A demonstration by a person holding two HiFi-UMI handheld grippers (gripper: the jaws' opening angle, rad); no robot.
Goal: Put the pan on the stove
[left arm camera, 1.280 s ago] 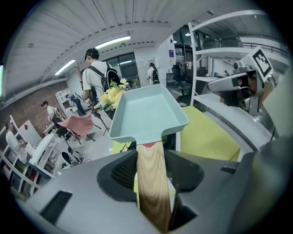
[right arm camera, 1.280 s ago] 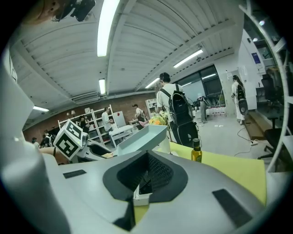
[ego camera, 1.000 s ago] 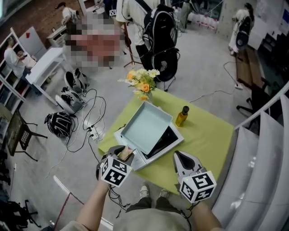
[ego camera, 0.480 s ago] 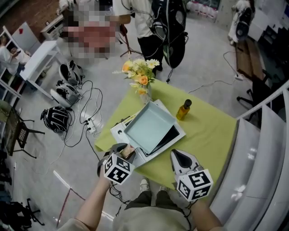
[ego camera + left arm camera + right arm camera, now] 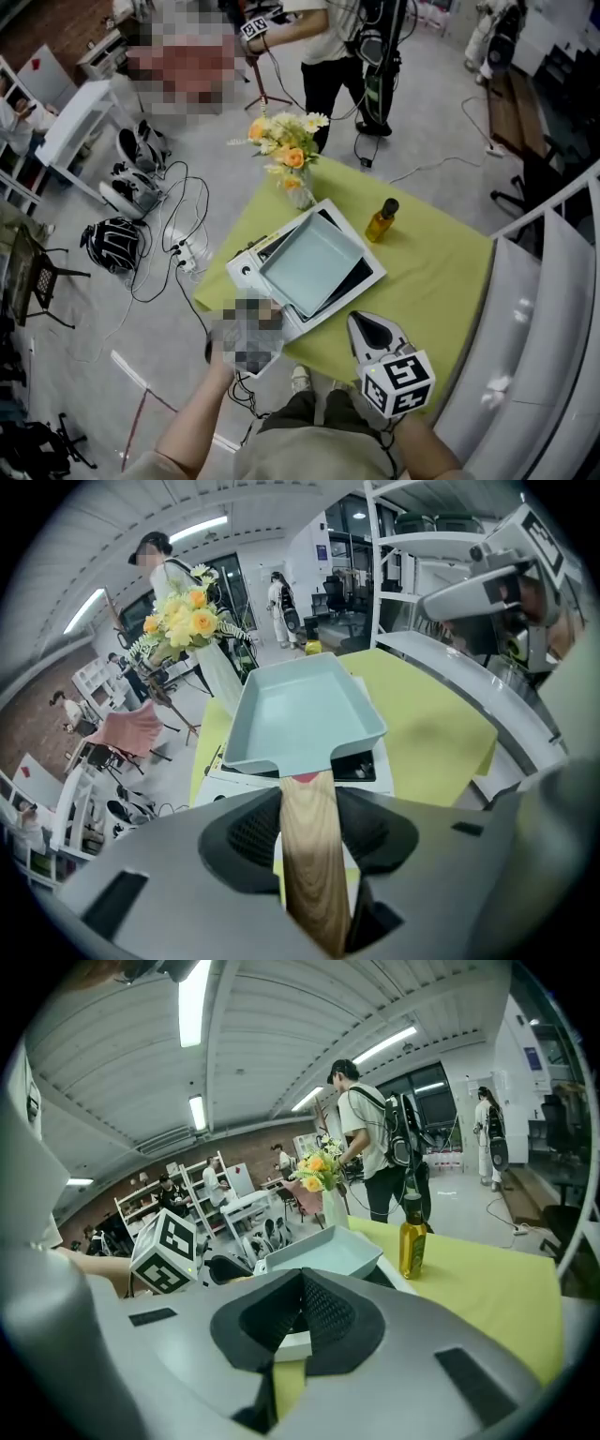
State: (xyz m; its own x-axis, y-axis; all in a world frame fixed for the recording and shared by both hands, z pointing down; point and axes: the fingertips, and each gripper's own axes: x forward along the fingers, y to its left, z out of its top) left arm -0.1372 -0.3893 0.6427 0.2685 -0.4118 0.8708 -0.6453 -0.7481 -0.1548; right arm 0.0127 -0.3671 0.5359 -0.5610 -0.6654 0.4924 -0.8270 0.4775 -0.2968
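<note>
Gripping at handle (image 5: 310, 874) is done by clenched left tongs (image 5: 309, 799); right tongs (image 5: 300, 1288) closed, empty. Pan (image 5: 302, 714) judged stiff, nose-heavy.

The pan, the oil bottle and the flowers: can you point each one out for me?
pan (image 5: 314, 265), head view, on its pale blue inner floor.
oil bottle (image 5: 411, 1239), right gripper view, on its yellow body.
flowers (image 5: 286, 150), head view, on the orange and yellow blooms.

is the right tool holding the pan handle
No, the right tool is empty with its jaws together; the wooden pan handle sits clamped in the left tool.
</note>
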